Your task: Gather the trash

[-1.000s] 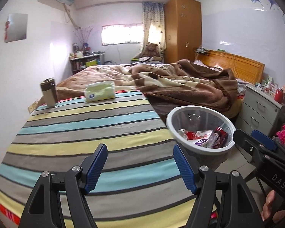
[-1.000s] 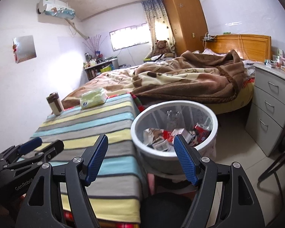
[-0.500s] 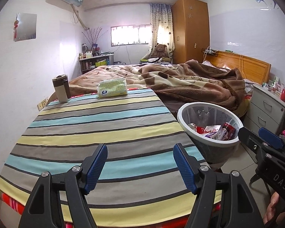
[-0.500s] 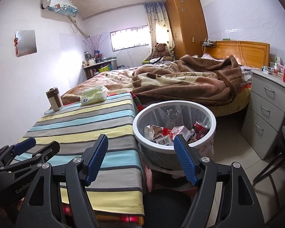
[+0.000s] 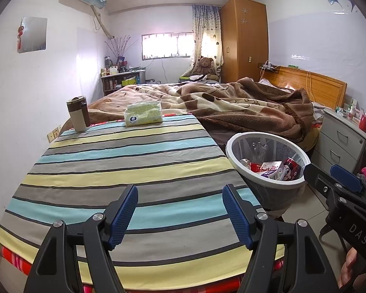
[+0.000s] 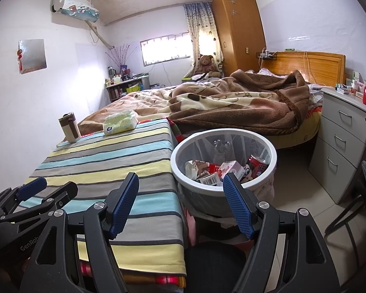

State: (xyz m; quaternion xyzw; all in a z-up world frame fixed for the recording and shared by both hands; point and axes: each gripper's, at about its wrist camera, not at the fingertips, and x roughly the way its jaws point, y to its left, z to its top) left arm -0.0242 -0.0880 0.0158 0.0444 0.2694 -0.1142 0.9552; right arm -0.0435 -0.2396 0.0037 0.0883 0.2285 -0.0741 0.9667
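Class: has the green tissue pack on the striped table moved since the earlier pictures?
No. The green tissue pack sits beside the brown-and-cream tumbler as before; only the camera shifted.

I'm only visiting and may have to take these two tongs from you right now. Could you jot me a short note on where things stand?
Left tongs: open, holding nothing, over the striped tablecloth.
Right tongs: open, holding nothing, near the bin.
Bin: beside the table, already holding cartons, a red can and crumpled paper.
On the table: only a travel mug and a tissue pack, at the far edge; neither looks like trash.
Done: I see no loose trash on the cloth.
Left: probably just a check around the floor, little of which is in view.
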